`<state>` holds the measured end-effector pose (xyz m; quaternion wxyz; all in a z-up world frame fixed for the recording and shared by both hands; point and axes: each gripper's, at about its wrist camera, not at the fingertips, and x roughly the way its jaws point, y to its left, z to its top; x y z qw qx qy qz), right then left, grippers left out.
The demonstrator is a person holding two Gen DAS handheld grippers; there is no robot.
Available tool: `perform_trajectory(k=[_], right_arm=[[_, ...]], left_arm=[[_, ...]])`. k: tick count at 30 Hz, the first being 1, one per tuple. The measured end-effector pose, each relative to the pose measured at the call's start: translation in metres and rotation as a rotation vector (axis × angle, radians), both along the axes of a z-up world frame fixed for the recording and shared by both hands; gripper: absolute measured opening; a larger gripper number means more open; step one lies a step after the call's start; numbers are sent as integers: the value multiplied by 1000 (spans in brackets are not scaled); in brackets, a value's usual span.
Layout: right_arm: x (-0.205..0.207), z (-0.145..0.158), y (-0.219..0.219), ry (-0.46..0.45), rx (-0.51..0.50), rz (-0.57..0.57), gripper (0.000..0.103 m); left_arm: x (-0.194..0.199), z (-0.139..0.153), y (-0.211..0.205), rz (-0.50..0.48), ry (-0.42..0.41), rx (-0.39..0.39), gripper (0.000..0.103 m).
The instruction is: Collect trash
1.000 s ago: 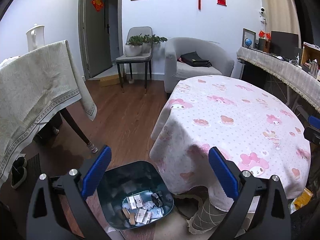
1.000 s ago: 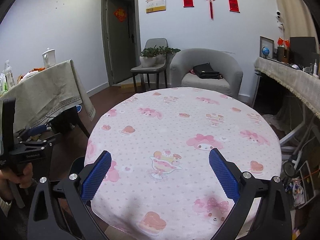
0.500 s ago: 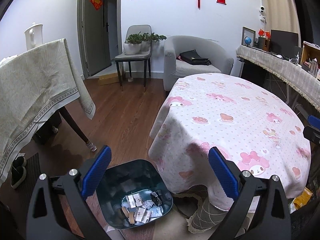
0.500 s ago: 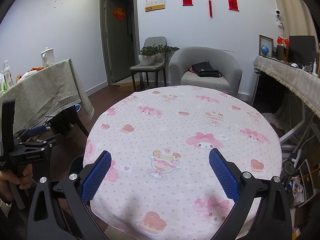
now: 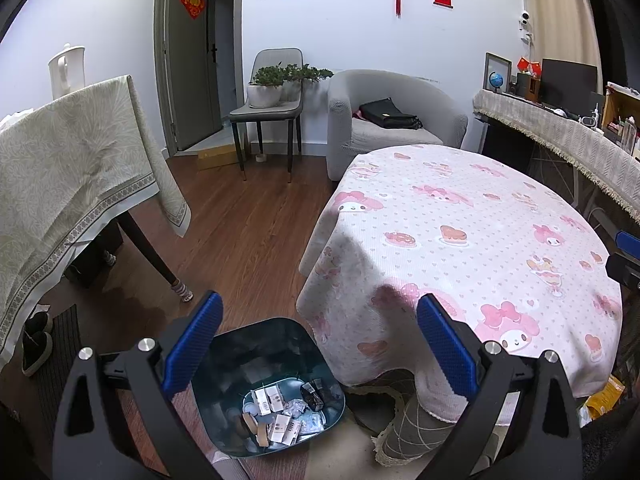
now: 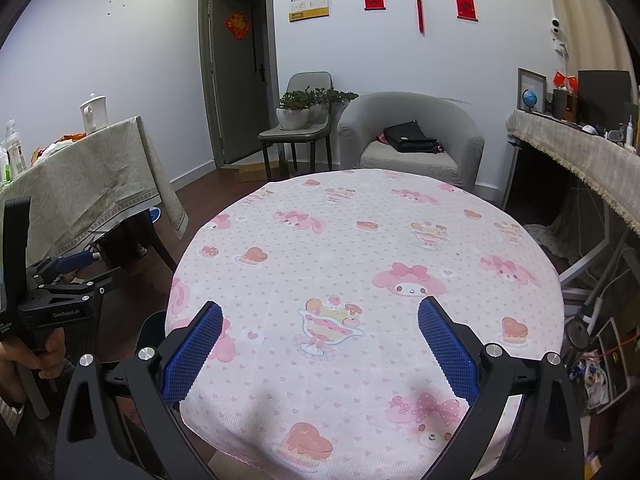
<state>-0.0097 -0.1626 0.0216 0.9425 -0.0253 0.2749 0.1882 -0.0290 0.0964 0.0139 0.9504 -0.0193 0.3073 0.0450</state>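
- Trash (image 5: pixel 280 412): small cartons, crumpled wrappers and a dark packet lying at the bottom of the bin (image 5: pixel 256 356), a dark teal bin standing on the wood floor (image 5: pixel 240 232).
- Bin sits just beside the near-left edge of the round surface (image 5: pixel 472 248), partly under the hang of its pink cartoon-print cloth; in the right wrist view only a dark sliver of the bin (image 6: pixel 154 332) shows past the cloth edge.
- Left claw (image 5: pixel 318 344): blue pads spread wide, nothing between them, hovering above the bin, one pad over the bin's left rim, the other over the cloth edge.
- Right claw (image 6: pixel 320 348): pads spread wide, nothing held, hanging above the near part of the round surface (image 6: pixel 360 240).
- A hand (image 6: pixel 48 354) grips the left claw's handle, seen left of the round surface in the right wrist view.
- Left of the bin: a second table with a beige cloth (image 5: pixel 72 160), white kettle (image 5: pixel 68 68) on top.
- Beyond the round surface: grey armchair (image 5: pixel 400 120) with a black bag (image 5: pixel 388 114), a chair carrying potted plants (image 5: pixel 272 84), a door (image 5: pixel 188 52).
- Right of the round surface: a long counter with fringed cloth (image 5: pixel 560 144).
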Motion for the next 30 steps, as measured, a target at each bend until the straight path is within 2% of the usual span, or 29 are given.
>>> perform_trajectory(k=[30], right_arm=[[0, 0, -3, 4, 8, -6, 99]], left_arm=[[0, -1, -3, -2, -2, 0, 99]])
